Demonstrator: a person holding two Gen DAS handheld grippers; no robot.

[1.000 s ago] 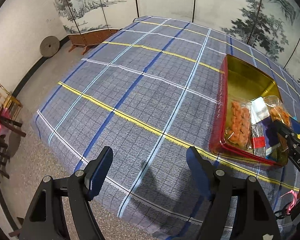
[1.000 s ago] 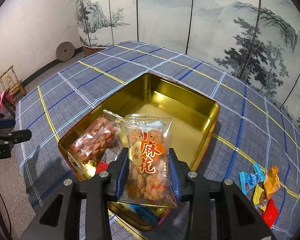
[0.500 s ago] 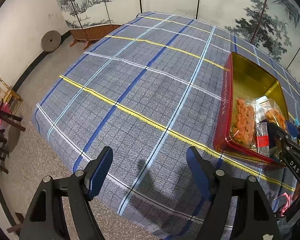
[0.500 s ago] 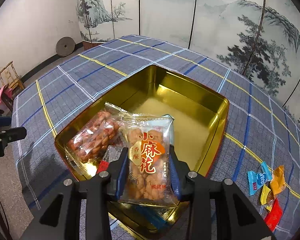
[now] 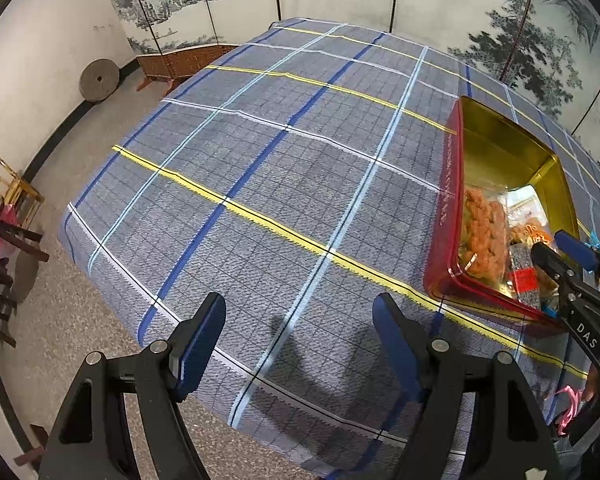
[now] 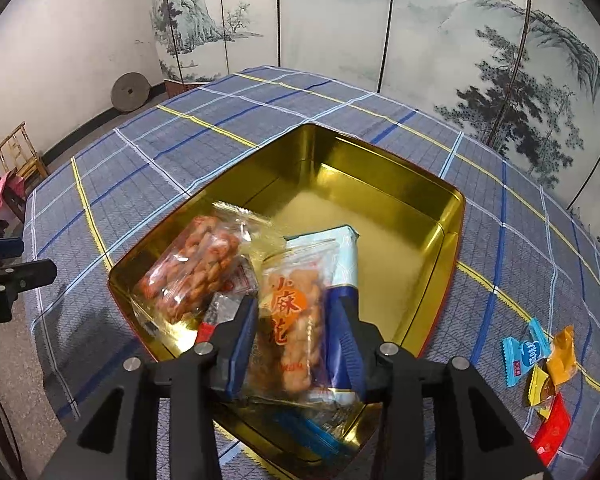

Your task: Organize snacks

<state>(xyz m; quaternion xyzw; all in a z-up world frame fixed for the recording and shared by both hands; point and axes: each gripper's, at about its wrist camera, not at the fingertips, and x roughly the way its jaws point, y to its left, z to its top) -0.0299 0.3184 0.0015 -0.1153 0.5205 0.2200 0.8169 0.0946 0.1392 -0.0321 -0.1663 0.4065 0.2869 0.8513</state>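
Note:
A gold tin [image 6: 384,160] with red outer walls [image 5: 447,184] stands on the plaid tablecloth. Inside it lie a clear packet of fried twists [image 6: 192,268], a blue and white packet [image 6: 342,256] and smaller wrapped items. My right gripper [image 6: 294,312] hangs over the tin's near end, its jaws opening. A packet of fried twists with an orange label [image 6: 296,320] leans tilted between the jaws, with a gap showing on its right side. My left gripper [image 5: 299,308] is open and holds nothing, above the cloth left of the tin.
Several loose wrapped candies [image 6: 540,360] lie on the cloth right of the tin. The table edge [image 5: 112,264] drops to a speckled floor at the left, with chairs [image 5: 12,200] there. A painted folding screen [image 6: 420,40] stands behind the table.
The right jaws have spread and the orange-label packet has tipped and sunk lower between them, uncovering the blue and white packet. The left gripper has kept its place.

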